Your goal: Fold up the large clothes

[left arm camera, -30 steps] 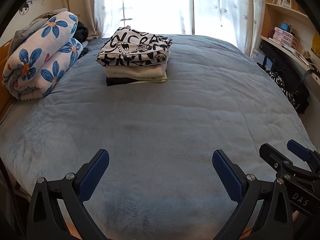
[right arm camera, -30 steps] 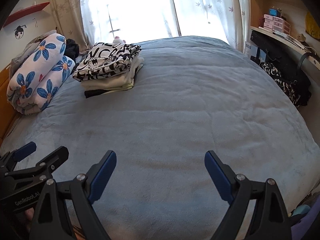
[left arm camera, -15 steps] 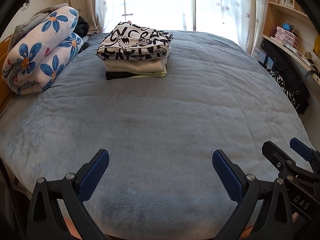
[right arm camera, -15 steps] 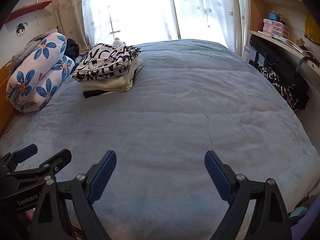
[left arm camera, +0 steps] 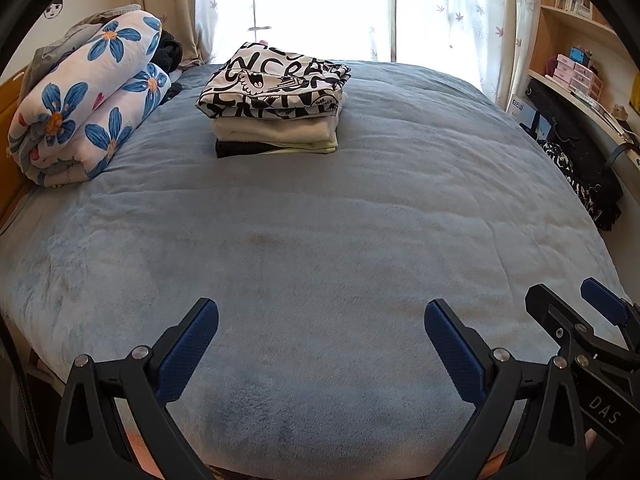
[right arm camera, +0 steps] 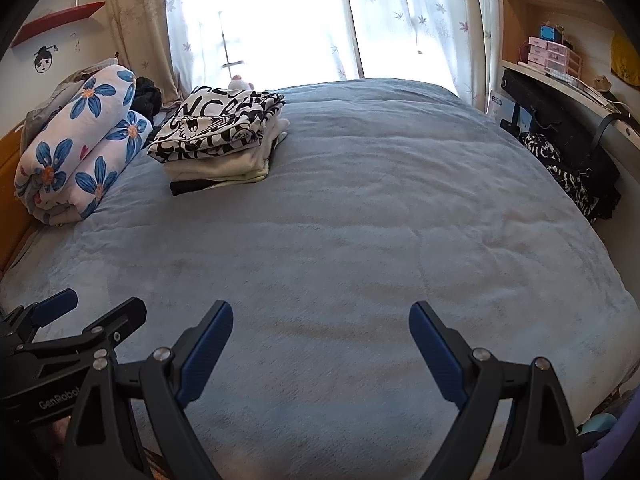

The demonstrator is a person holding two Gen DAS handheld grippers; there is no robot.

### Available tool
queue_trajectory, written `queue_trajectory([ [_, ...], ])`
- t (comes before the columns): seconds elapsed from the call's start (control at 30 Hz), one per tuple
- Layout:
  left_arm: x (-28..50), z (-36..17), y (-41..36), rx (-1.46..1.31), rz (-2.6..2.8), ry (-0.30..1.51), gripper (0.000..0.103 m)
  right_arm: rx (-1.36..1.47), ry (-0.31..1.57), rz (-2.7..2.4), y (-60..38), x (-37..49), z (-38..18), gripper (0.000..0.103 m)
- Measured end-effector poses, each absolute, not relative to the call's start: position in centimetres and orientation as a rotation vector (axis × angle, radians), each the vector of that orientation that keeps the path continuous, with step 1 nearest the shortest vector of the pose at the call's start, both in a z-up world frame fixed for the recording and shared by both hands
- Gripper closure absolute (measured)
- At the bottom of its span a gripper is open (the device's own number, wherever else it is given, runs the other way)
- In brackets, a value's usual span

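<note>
Near the camera, the left gripper (left arm camera: 321, 344) and right gripper (right arm camera: 321, 344) hang wide open and empty over the bare blue blanket (left arm camera: 320, 240), unmoved for the past second, while the folded stack of clothes (left arm camera: 276, 100) sits far back, suggesting folding is finished.

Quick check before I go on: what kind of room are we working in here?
Most likely a bedroom in a home. A wide bed under a blue blanket fills the view, a rolled floral quilt lies at its left edge, and a curtained window and bookshelves stand behind.
</note>
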State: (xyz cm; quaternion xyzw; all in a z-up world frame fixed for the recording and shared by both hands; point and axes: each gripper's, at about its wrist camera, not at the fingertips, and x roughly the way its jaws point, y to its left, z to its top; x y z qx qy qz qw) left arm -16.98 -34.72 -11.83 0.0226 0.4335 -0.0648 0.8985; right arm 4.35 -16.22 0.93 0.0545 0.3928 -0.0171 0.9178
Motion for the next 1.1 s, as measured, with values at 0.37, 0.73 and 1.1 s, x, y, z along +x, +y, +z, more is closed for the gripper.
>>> queue_trajectory([
  [0.37, -16.95, -11.72, -34.98, 0.032, -0.133, 0.907, 0.001, 0.106, 0.793, -0.027, -15.72, 4.34, 1.34, 0.013],
  [0.73, -16.81, -11.73, -35.19, 0.029, -0.129, 0.903, 0.002, 0.118, 0.792, -0.018, -16.06, 4.54, 1.28, 0.013],
  [1.1, -16.84, -11.83, -35.27, 0.028, -0.123, 0.901, 0.002, 0.111, 0.791, -0.034, -16.32, 4.63, 0.96, 0.013],
])
